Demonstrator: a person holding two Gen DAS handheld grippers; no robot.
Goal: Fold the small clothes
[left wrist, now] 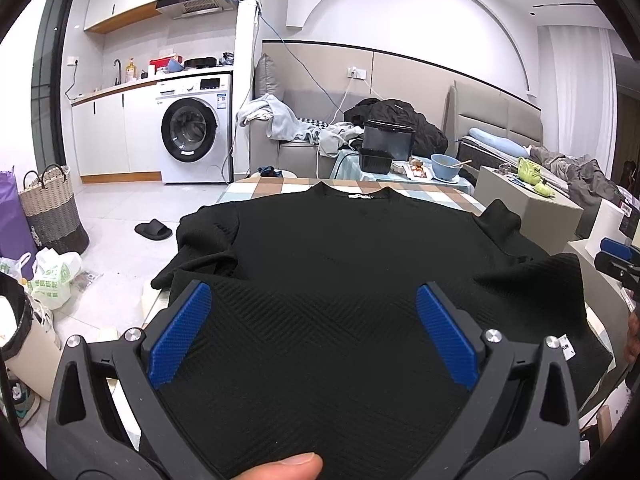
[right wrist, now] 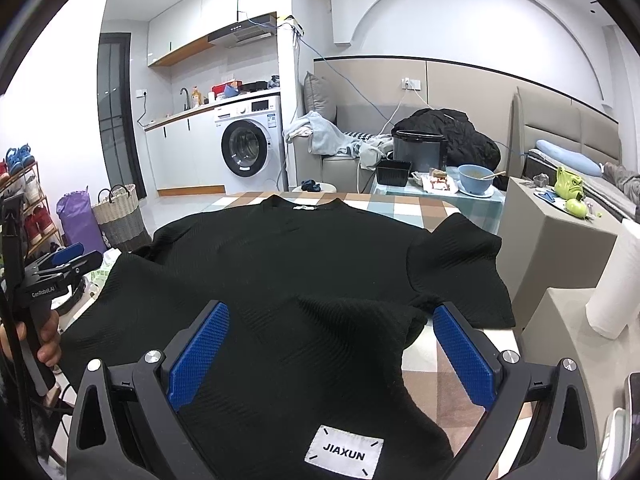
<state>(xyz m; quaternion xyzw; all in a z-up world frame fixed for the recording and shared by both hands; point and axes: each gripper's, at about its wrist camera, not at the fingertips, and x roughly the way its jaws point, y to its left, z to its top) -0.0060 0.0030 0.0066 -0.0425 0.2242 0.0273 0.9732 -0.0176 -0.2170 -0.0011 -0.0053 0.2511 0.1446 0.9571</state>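
- Left wrist view: I see my left claw (left wrist: 312, 322) spread wide at the bottom of the frame, its blue pads (left wrist: 182, 334) apart over the near hem of the black top (left wrist: 340, 264), gripping nothing.
- The top lies flat across the middle of the frame on the checked table (left wrist: 276, 186), neckline toward the far edge, one sleeve bunched at centre left.
- A thumb tip (left wrist: 286, 468) shows at the bottom edge; the right claw (left wrist: 616, 258) peeks in at the right edge, and from here I cannot tell its opening.
- Right wrist view: my right claw (right wrist: 332, 348) is also wide, pads either side of a folded-in piece of the top (right wrist: 280, 264) at lower centre, not clamped.
- A white JIAXUN label (right wrist: 344, 454) sits at the bottom centre.
- The left claw (right wrist: 68, 258) appears at the left edge, a hand (right wrist: 48, 340) on its handle.
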